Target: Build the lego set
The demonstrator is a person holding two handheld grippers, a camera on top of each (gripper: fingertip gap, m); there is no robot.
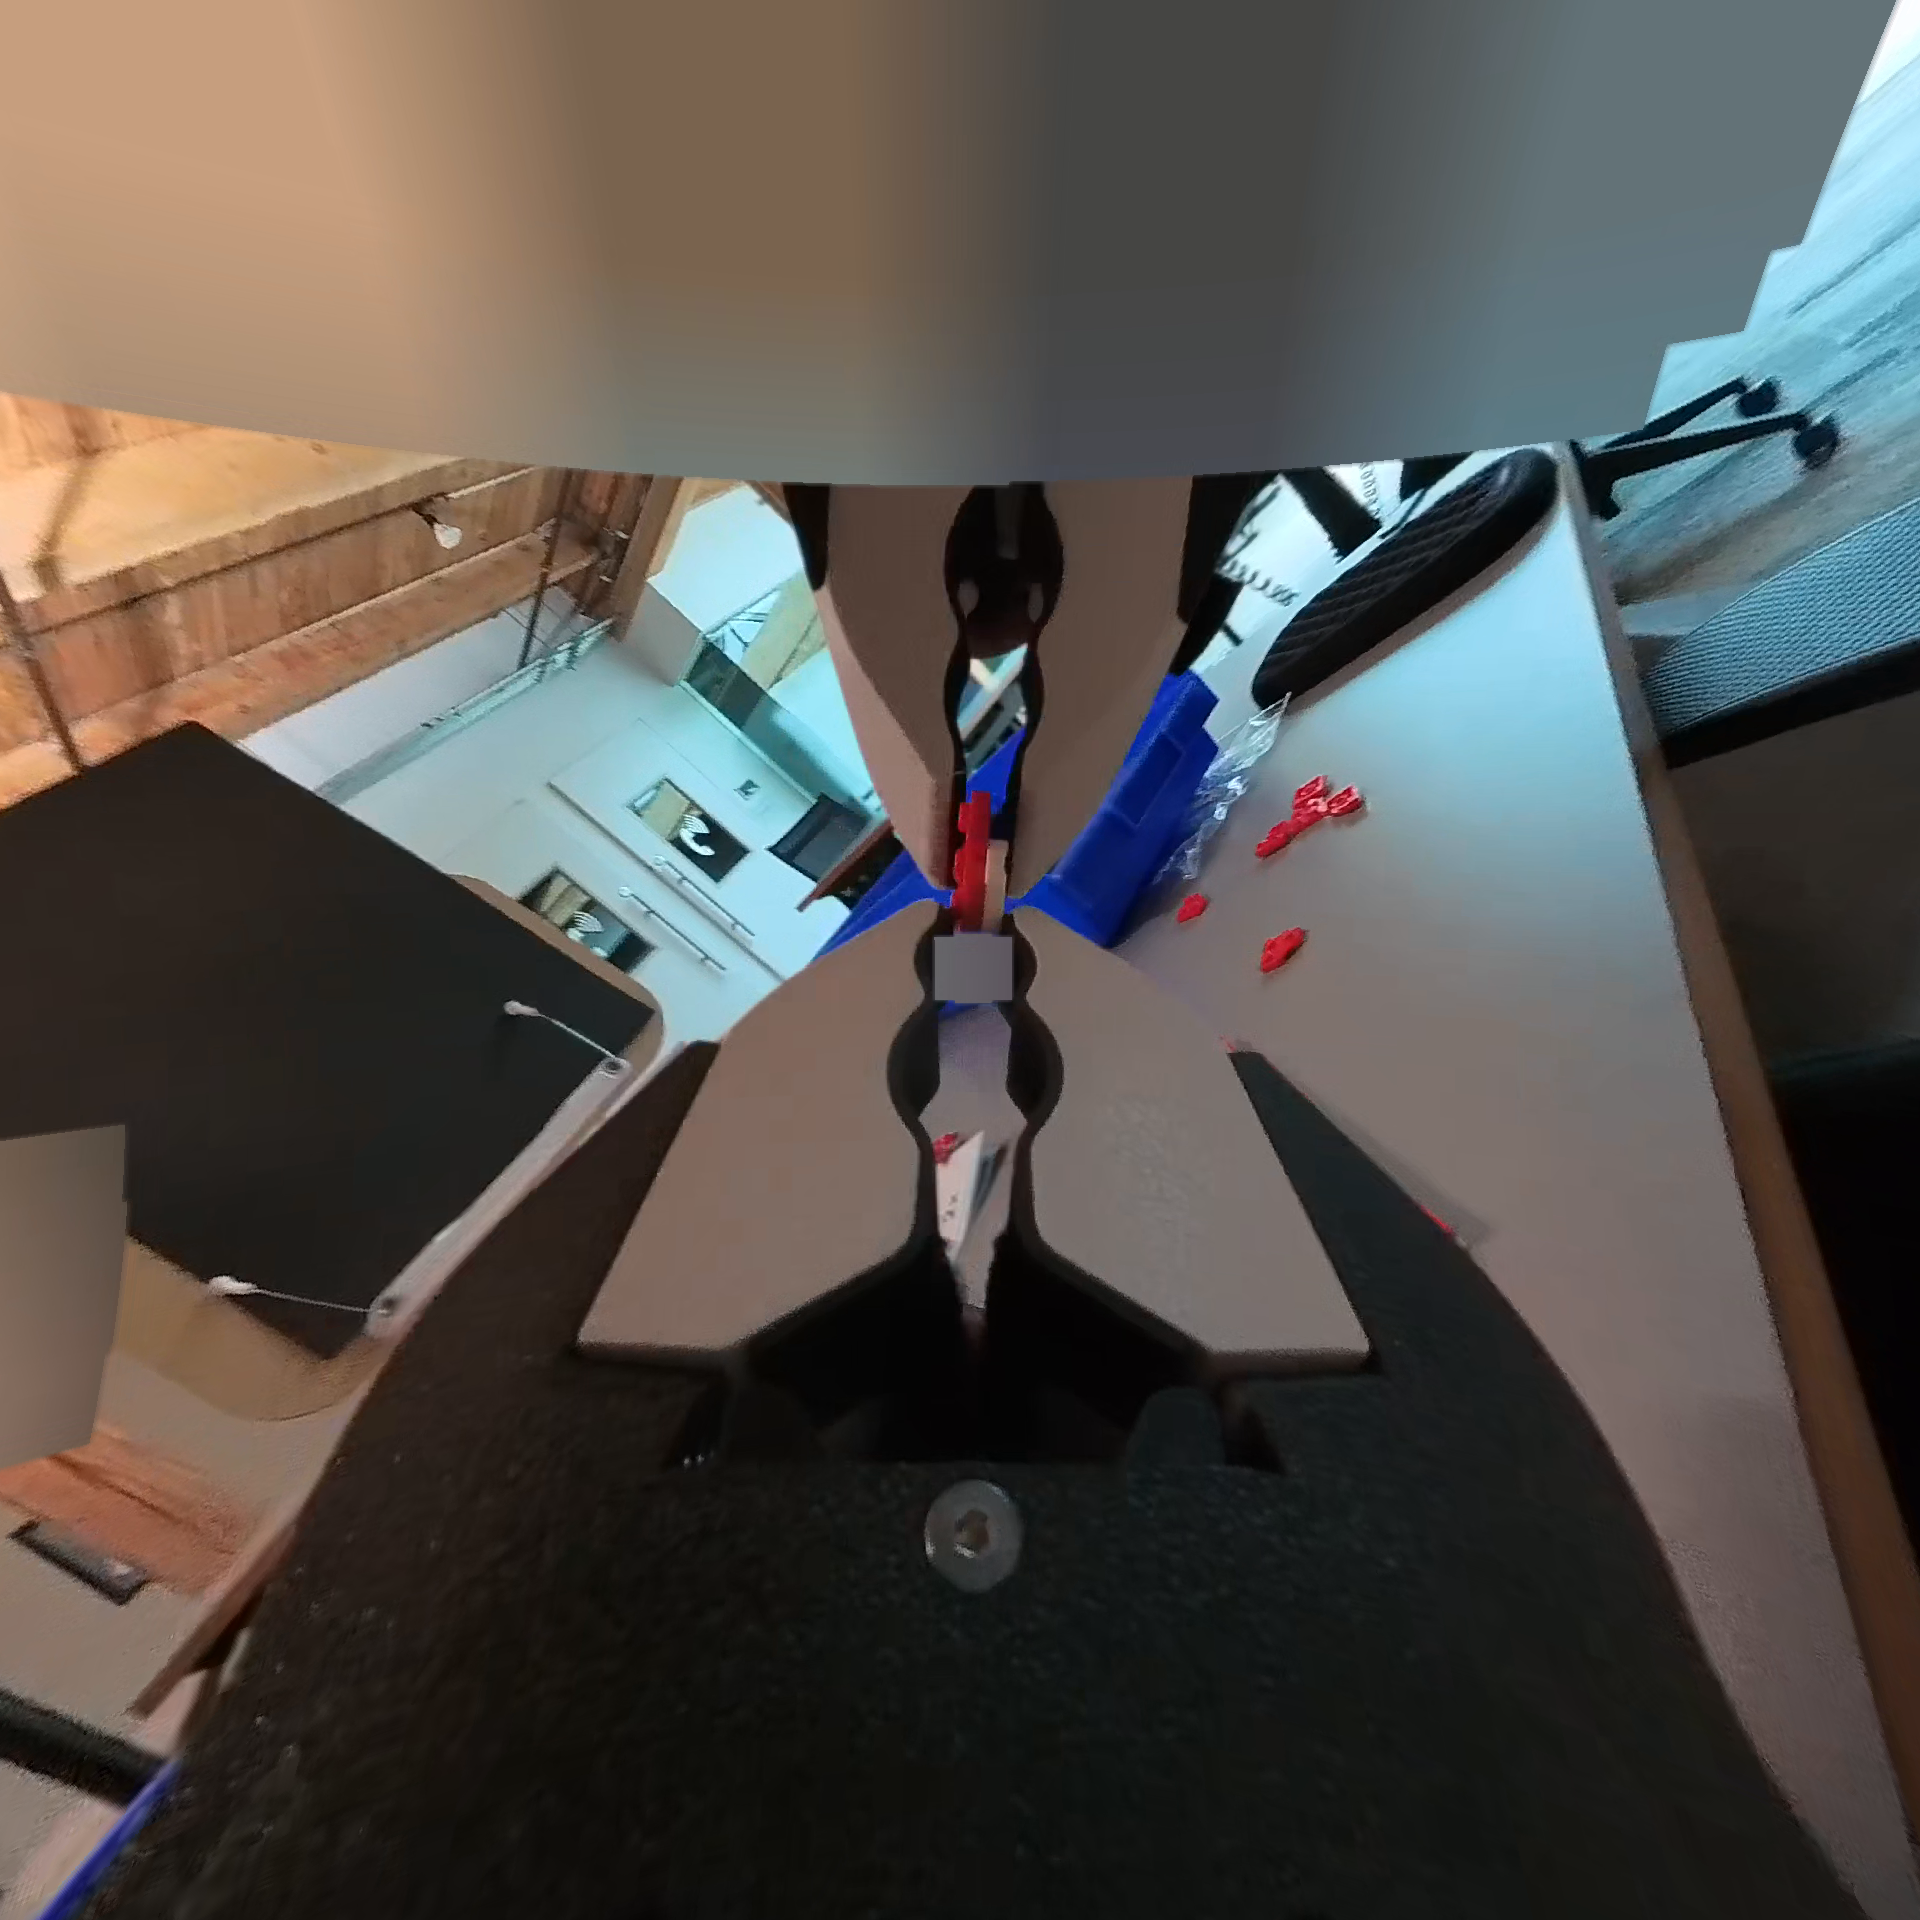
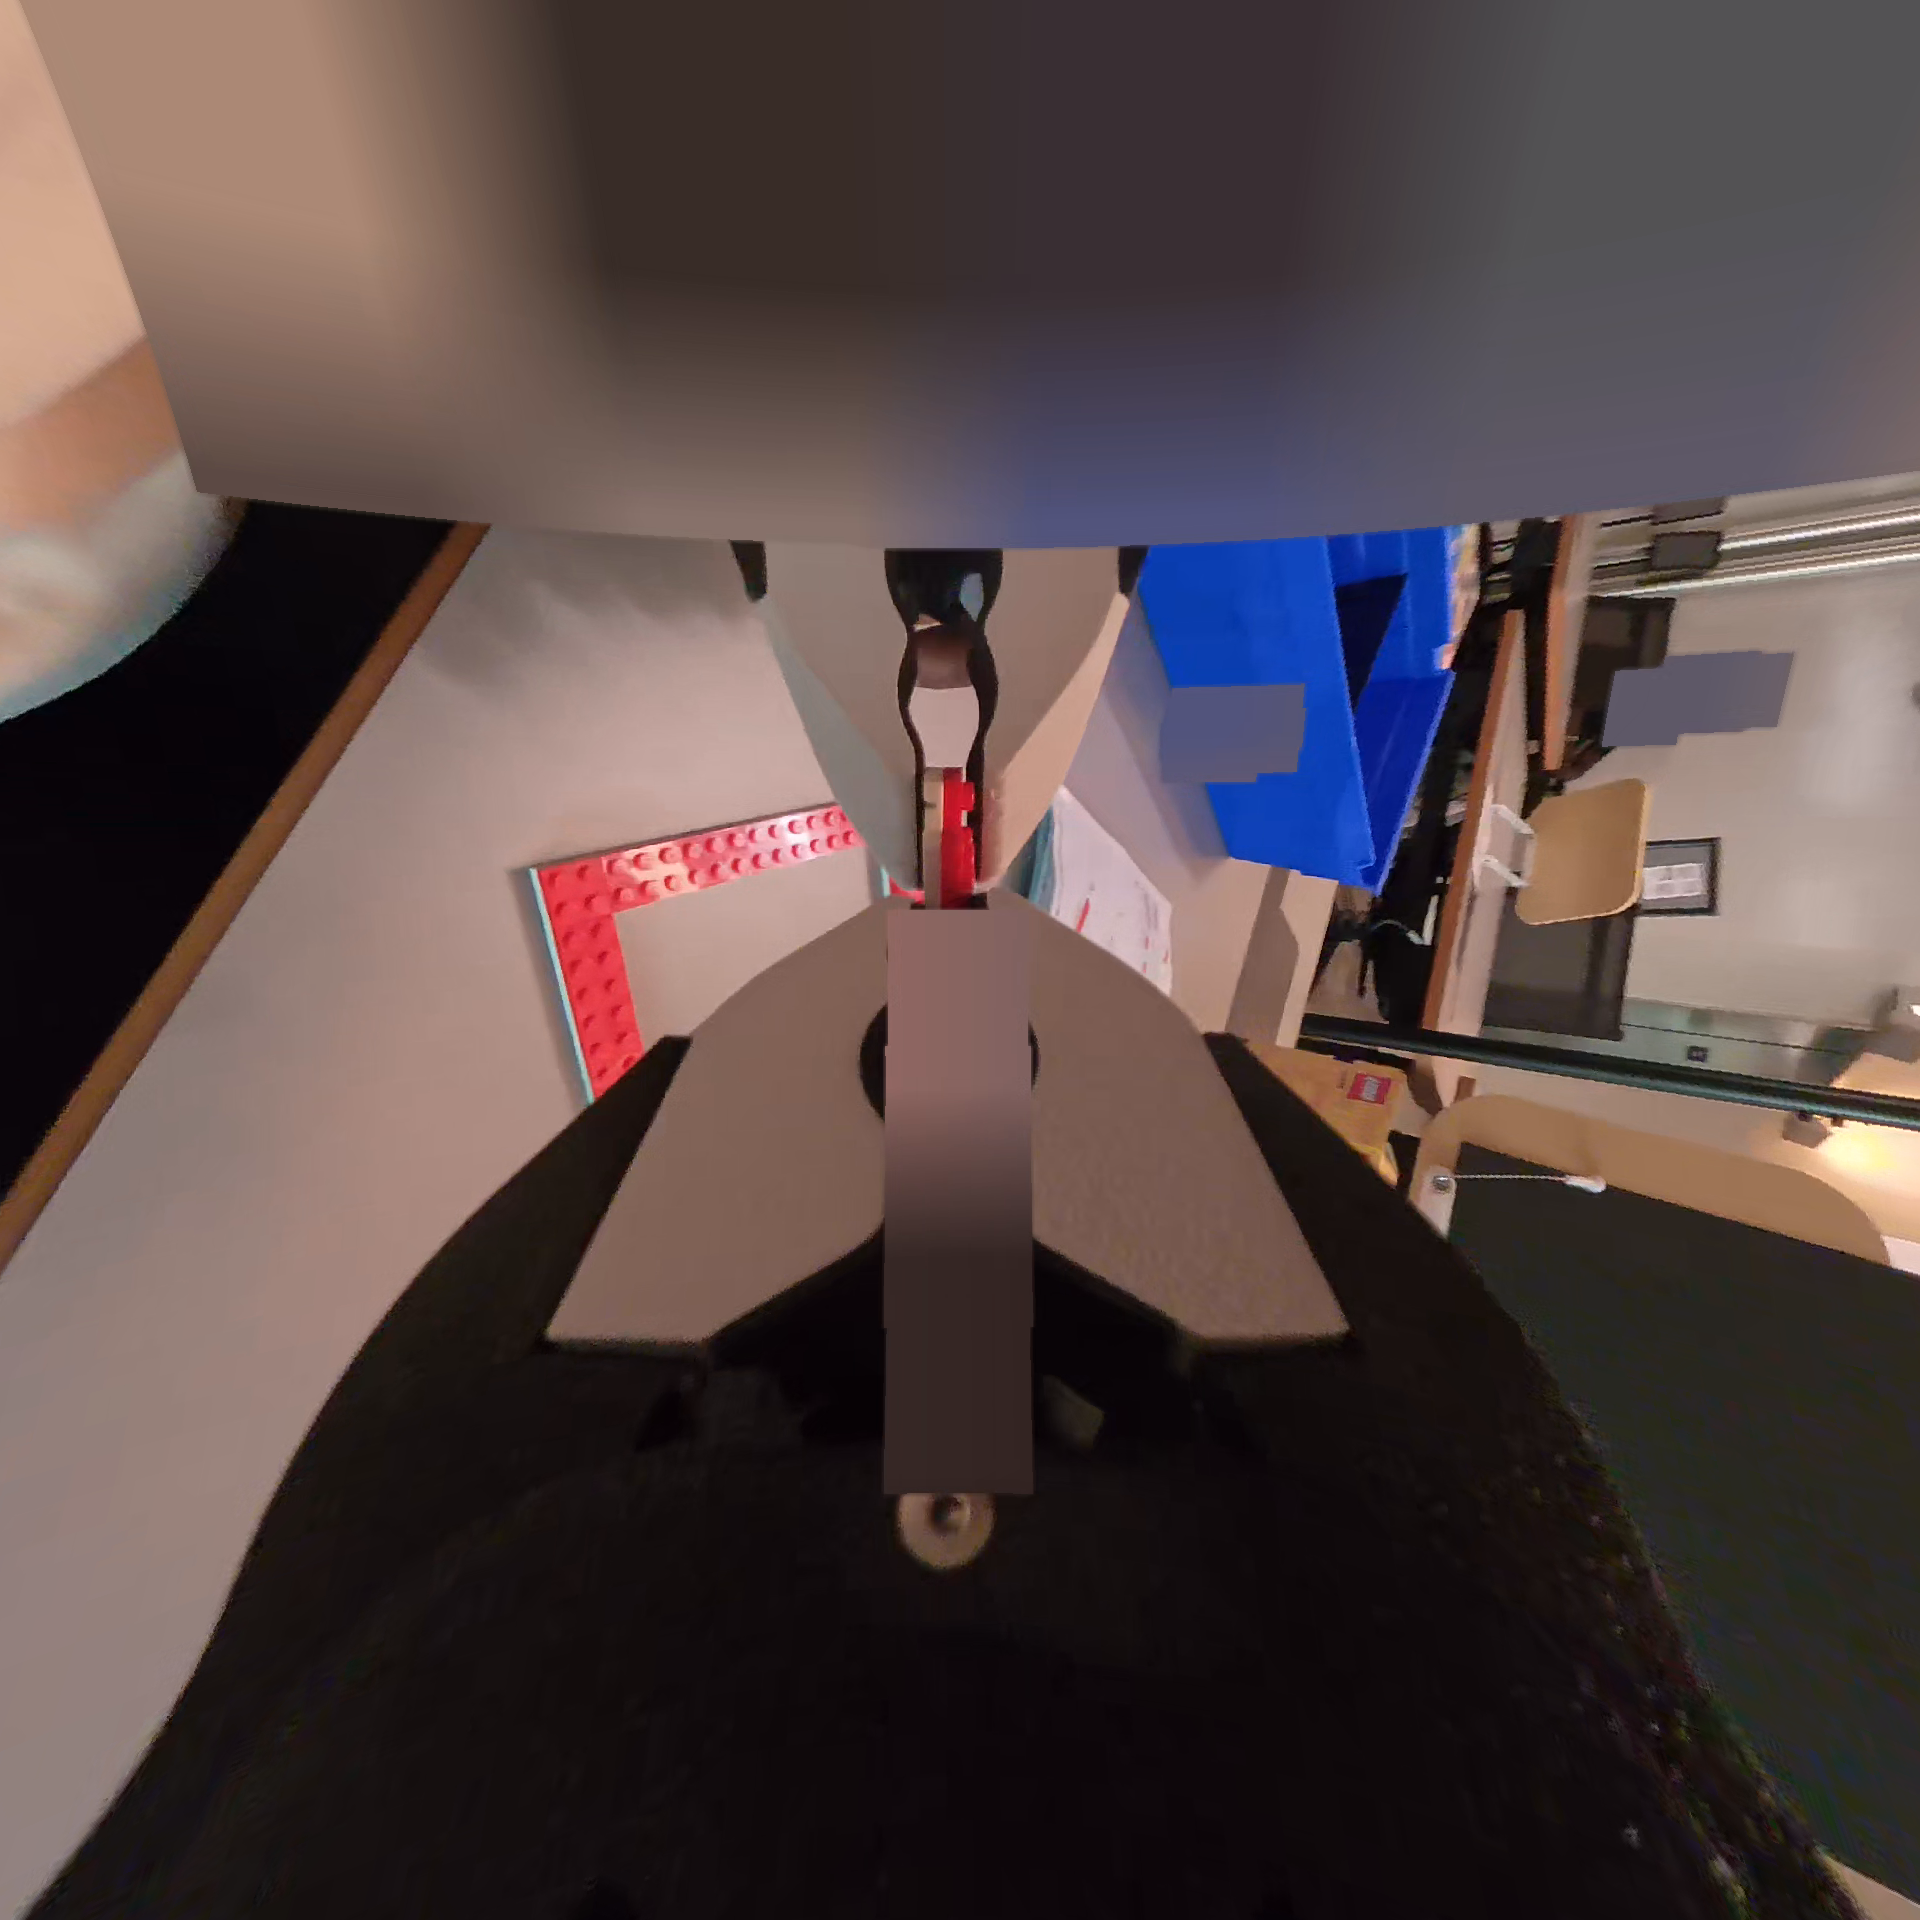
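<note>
My two grippers meet tip to tip above the table. In the left wrist view my left gripper (image 1: 971,920) is shut on the near end of a small red Lego piece (image 1: 971,842) with a tan piece (image 1: 997,868) against it. The right gripper comes in from above, its fingers (image 1: 894,727) closed on the far end of the same pieces. In the right wrist view my right gripper (image 2: 951,904) is shut on the red piece (image 2: 964,831) and tan piece (image 2: 948,821). An L-shaped red studded plate (image 2: 665,873) with a teal edge lies on the table behind.
A blue bin (image 2: 1278,675) stands on the pale table (image 2: 364,1039), also seen in the left wrist view (image 1: 1127,831). Loose red bricks (image 1: 1314,810) and a clear plastic bag (image 1: 1226,779) lie near it. A paper booklet (image 2: 1112,904) lies by the plate. A black office chair (image 1: 1403,561) stands beyond the table edge.
</note>
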